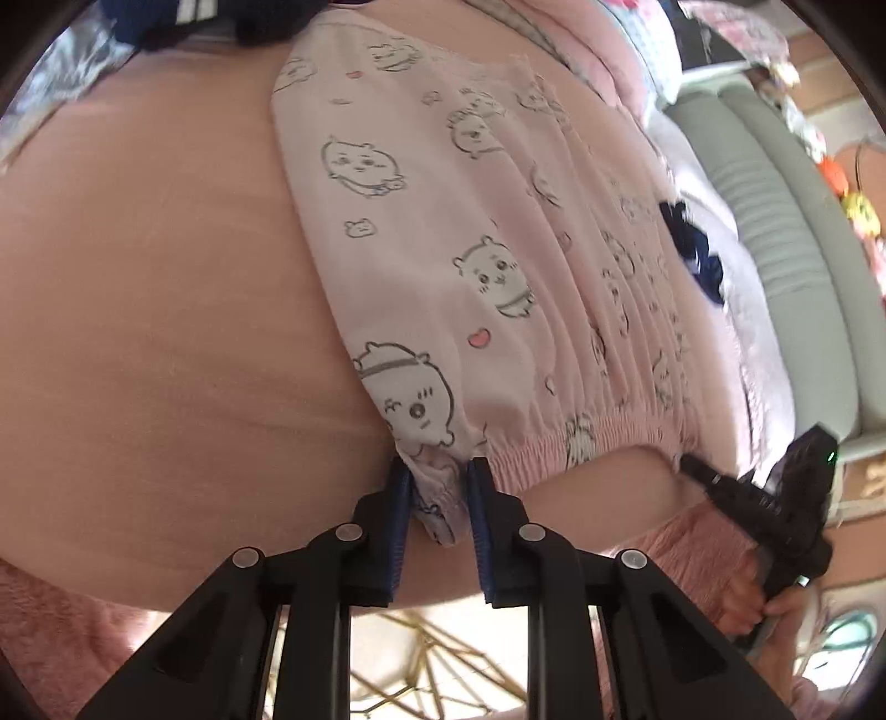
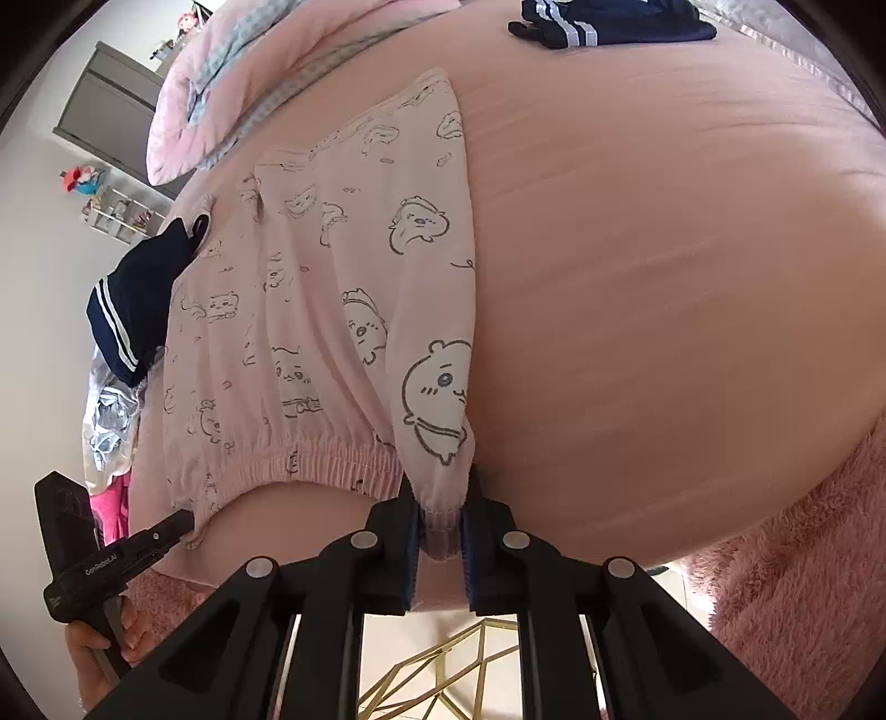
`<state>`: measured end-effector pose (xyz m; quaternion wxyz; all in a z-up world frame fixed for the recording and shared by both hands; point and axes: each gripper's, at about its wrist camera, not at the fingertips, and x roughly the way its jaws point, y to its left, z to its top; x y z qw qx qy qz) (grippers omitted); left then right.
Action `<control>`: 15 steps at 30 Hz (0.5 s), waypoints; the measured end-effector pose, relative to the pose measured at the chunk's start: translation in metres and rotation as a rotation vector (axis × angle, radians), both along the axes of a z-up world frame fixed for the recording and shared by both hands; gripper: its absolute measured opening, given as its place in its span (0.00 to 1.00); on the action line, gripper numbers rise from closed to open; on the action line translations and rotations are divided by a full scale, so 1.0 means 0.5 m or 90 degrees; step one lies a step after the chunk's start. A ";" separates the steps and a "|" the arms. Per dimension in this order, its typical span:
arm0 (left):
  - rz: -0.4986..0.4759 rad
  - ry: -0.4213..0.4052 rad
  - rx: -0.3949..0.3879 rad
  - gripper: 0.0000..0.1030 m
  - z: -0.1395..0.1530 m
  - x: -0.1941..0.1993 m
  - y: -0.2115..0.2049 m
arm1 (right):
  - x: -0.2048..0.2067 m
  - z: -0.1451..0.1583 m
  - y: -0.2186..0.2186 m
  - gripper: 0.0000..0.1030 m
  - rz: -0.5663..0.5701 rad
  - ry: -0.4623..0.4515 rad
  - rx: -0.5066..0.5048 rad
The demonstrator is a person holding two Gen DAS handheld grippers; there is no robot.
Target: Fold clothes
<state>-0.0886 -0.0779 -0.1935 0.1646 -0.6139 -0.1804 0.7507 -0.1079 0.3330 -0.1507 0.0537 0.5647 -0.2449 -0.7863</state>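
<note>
Pink printed trousers lie flat on the pink bed, with the left gripper and right gripper each holding 1 waistband corner in narrow jaws.

Hidden between the blue pads of the left gripper: one corner of the waistband of the pink printed garment. Same at the right gripper, the opposite corner pinched out of sight. Cut off at 12 o'clock in the left wrist view: navy striped clothing. Partly buried under the garment's edge at 9 o'clock in the right wrist view: another navy striped piece. Cut by the rim at 8 o'clock there: a hand. Too small and blurred to identify: colourful items on a shelf at 10 o'clock.
</note>
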 end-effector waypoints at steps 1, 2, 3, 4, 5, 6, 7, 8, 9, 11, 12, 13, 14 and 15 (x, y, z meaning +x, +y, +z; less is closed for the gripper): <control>-0.010 -0.008 0.001 0.19 0.004 0.003 -0.009 | 0.003 0.008 0.006 0.15 0.000 0.000 0.007; -0.012 -0.015 0.005 0.22 0.005 0.005 -0.016 | 0.004 0.016 0.012 0.17 -0.002 0.001 0.018; -0.012 -0.022 0.009 0.25 0.007 0.006 -0.024 | 0.006 0.026 0.020 0.23 -0.004 0.007 0.029; -0.008 -0.022 0.007 0.31 0.012 0.006 -0.029 | 0.008 0.037 0.028 0.25 -0.007 0.014 0.040; -0.001 -0.015 -0.002 0.33 0.021 0.005 -0.036 | 0.010 0.050 0.035 0.25 -0.010 0.028 0.046; 0.006 -0.006 -0.013 0.33 0.031 0.004 -0.043 | 0.011 0.063 0.044 0.25 -0.012 0.040 0.050; 0.015 0.003 -0.023 0.33 0.040 0.002 -0.051 | 0.012 0.075 0.055 0.25 -0.014 0.051 0.055; 0.023 0.012 -0.033 0.33 0.050 0.000 -0.059 | 0.002 0.084 0.058 0.26 -0.013 0.060 0.061; 0.028 0.022 -0.037 0.33 0.061 -0.003 -0.063 | -0.013 0.091 0.058 0.26 -0.010 0.067 0.067; 0.014 0.056 -0.037 0.33 0.086 -0.015 -0.059 | -0.046 0.102 0.059 0.26 -0.002 0.077 0.082; -0.002 0.079 -0.037 0.33 0.100 -0.031 -0.044 | -0.071 0.104 0.055 0.26 0.009 0.076 0.093; -0.022 0.105 -0.036 0.33 0.113 -0.051 -0.022 | -0.098 0.106 0.048 0.26 0.021 0.075 0.105; -0.040 0.127 -0.038 0.33 0.124 -0.076 0.000 | -0.128 0.109 0.040 0.26 0.038 0.077 0.118; -0.058 0.146 -0.040 0.33 0.134 -0.104 0.022 | -0.160 0.112 0.030 0.26 0.055 0.078 0.133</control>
